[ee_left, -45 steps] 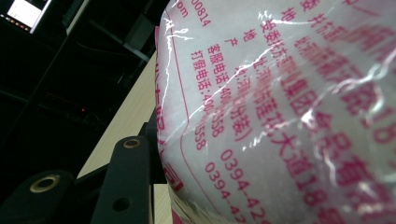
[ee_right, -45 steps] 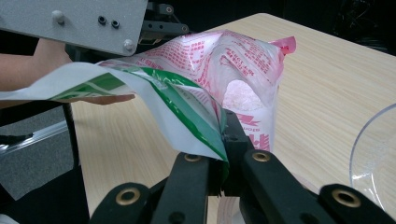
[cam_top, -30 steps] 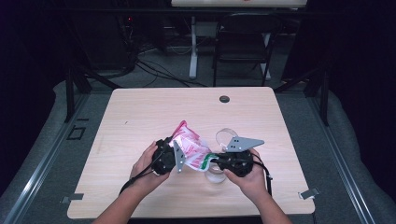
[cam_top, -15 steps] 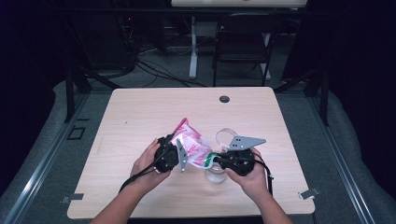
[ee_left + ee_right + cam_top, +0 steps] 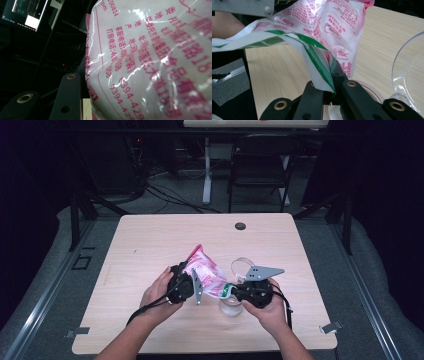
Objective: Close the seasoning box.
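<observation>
The right gripper (image 5: 329, 96) is clamped shut on the green-and-white edge (image 5: 317, 62) of a plastic bag (image 5: 204, 274) printed in pink, the jaws pinching the film so that it fans up and away from them in the right gripper view. The left gripper (image 5: 186, 285), held in the person's left hand (image 5: 159, 292), meets the same bag from the other side; in the left gripper view the bag's pink lettering presses close against the lens, one black jaw stands at the bag's edge and the other is hidden, so how far that gripper is open cannot be told, nor whether it truly has the bag. Seen from the high view, the bag hangs lifted between the two grippers above the near middle of the desk (image 5: 150, 240), its pink top corner pointing toward the far side. The person's right hand (image 5: 270, 312) holds the right gripper, whose grey three-cornered plate (image 5: 264, 271) juts toward the desk's right side. Directly beneath it stands a clear glass cup (image 5: 231, 306), and a second clear, curved plastic piece (image 5: 241, 265) lies just beyond the plate. A small dark round fitting (image 5: 240, 226) sits near the desk's far edge, well apart from the work. Behind the desk, a folding chair (image 5: 260, 170) stands in shadow.
</observation>
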Demonstrator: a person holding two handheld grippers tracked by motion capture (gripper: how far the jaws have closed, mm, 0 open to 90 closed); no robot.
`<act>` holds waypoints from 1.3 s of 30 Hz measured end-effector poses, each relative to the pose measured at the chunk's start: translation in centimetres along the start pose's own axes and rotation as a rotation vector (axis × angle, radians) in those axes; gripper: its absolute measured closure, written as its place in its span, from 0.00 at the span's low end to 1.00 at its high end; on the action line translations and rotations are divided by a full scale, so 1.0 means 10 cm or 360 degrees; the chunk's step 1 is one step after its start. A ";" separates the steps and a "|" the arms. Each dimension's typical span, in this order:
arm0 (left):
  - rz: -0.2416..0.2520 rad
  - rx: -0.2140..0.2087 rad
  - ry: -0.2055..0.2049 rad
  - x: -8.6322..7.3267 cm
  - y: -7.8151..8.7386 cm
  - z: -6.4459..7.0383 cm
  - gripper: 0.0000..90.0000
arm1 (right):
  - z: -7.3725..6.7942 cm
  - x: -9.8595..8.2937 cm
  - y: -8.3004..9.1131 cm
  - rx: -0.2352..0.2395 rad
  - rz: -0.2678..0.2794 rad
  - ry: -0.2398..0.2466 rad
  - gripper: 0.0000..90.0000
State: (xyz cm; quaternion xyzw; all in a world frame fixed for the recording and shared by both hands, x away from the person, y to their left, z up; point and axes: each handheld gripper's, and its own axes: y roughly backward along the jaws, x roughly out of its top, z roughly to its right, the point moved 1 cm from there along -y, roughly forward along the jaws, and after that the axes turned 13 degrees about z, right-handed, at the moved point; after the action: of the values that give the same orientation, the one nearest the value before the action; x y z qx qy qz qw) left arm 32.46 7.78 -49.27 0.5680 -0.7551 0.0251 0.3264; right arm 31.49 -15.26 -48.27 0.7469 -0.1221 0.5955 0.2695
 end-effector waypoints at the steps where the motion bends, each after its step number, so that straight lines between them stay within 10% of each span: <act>1: -0.0001 0.0007 -0.0012 0.00 0.00 0.00 0.64 | 0.00 0.00 0.00 0.0001 0.0001 -0.0001 1.00; 39: -0.0067 0.0112 -0.0262 0.14 0.05 0.01 0.65 | 0.02 -0.06 -0.02 -0.0018 -0.0025 -0.0008 1.00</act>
State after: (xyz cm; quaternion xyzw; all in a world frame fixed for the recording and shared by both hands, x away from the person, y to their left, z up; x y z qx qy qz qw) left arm 31.80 6.76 -48.42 0.5950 -0.7660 -0.0021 0.2435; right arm 31.58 -15.25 -48.98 0.7477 -0.1201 0.5909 0.2782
